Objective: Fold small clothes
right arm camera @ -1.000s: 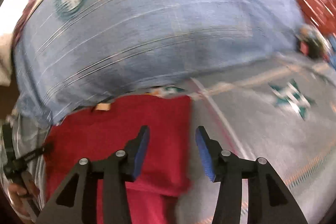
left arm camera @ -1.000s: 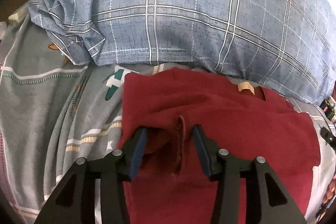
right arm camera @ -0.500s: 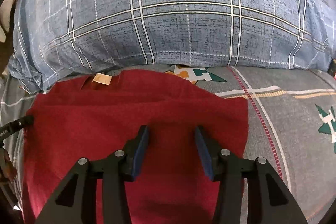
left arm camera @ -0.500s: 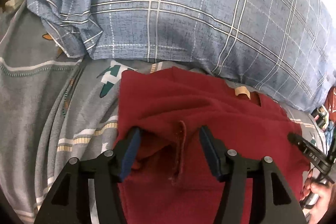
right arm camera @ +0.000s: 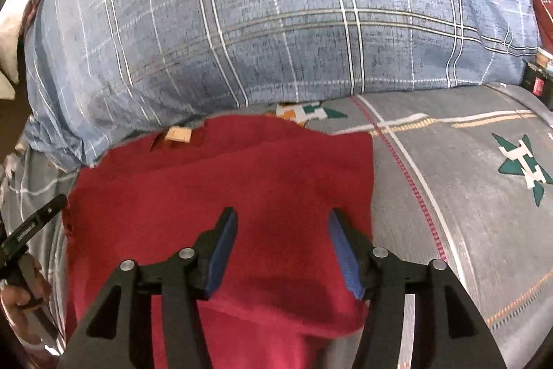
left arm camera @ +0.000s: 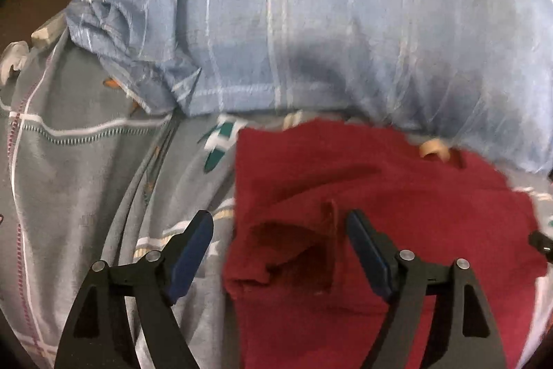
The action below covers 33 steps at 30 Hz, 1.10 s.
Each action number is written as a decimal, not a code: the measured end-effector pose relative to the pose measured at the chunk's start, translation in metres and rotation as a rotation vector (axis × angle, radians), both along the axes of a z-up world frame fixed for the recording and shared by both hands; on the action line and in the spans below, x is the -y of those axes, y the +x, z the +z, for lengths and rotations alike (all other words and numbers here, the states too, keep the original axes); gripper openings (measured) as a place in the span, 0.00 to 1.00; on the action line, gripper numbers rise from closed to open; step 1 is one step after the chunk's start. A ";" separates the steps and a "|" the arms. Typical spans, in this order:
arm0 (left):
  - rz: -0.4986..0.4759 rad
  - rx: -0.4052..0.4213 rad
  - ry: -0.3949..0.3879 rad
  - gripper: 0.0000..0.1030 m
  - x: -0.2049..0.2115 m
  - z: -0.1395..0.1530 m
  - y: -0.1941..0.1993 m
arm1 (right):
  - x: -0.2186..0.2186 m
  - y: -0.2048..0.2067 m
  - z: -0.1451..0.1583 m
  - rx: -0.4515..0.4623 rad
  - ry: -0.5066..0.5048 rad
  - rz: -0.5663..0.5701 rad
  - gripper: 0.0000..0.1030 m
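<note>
A dark red garment [left arm camera: 397, 196] lies flat on the bed just below a pillow, with a tan neck label [left arm camera: 433, 149] at its top edge. My left gripper [left arm camera: 280, 223] hovers over its left edge. The jaws are opening wide, and a folded-in sleeve flap [left arm camera: 325, 241] lies loose between them, with no pad touching it. In the right wrist view my right gripper [right arm camera: 283, 218] hangs above the right half of the same garment [right arm camera: 242, 178]. Its jaws are opening too, and the flat cloth lies below them, unpinched. The label [right arm camera: 178, 134] shows at the upper left.
A big blue plaid pillow [right arm camera: 276, 23] borders the garment's far side. The grey patterned bed sheet [right arm camera: 466, 196] spreads to the right, and also to the left [left arm camera: 69, 178]. A hand [right arm camera: 17, 300] on the other gripper's handle shows at the left edge.
The left jaws spread from narrow around the sleeve flap to wide, leaving it lying loose. The right gripper swung over the garment's right half and its jaws widened a little.
</note>
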<state>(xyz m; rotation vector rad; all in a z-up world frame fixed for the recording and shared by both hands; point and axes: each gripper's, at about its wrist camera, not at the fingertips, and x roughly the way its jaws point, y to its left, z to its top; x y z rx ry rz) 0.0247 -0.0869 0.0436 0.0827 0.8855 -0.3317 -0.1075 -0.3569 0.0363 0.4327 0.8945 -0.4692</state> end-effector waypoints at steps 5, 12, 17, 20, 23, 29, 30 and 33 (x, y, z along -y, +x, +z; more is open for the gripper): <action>0.019 -0.025 -0.014 0.81 0.007 -0.013 0.016 | -0.005 0.010 -0.017 -0.096 -0.071 0.049 0.49; 0.001 -0.001 -0.024 0.80 0.005 -0.012 0.007 | -0.017 -0.006 0.003 -0.068 -0.067 0.053 0.52; -0.013 0.008 -0.053 0.80 -0.009 -0.004 -0.017 | -0.022 0.001 -0.017 -0.137 -0.110 0.069 0.55; -0.024 0.035 -0.081 0.80 -0.025 0.008 -0.044 | -0.029 -0.008 -0.003 -0.085 -0.056 0.060 0.55; -0.031 0.073 -0.086 0.80 -0.040 0.022 -0.071 | -0.046 -0.035 0.010 0.000 0.006 0.066 0.61; -0.021 0.088 -0.120 0.80 -0.073 0.033 -0.126 | -0.078 -0.083 0.019 0.041 0.093 0.117 0.64; -0.025 0.088 -0.114 0.80 -0.076 0.032 -0.135 | -0.082 -0.091 0.020 0.045 0.107 0.120 0.65; -0.035 0.082 -0.090 0.80 -0.084 0.030 -0.156 | -0.090 -0.114 0.024 0.043 0.123 0.130 0.68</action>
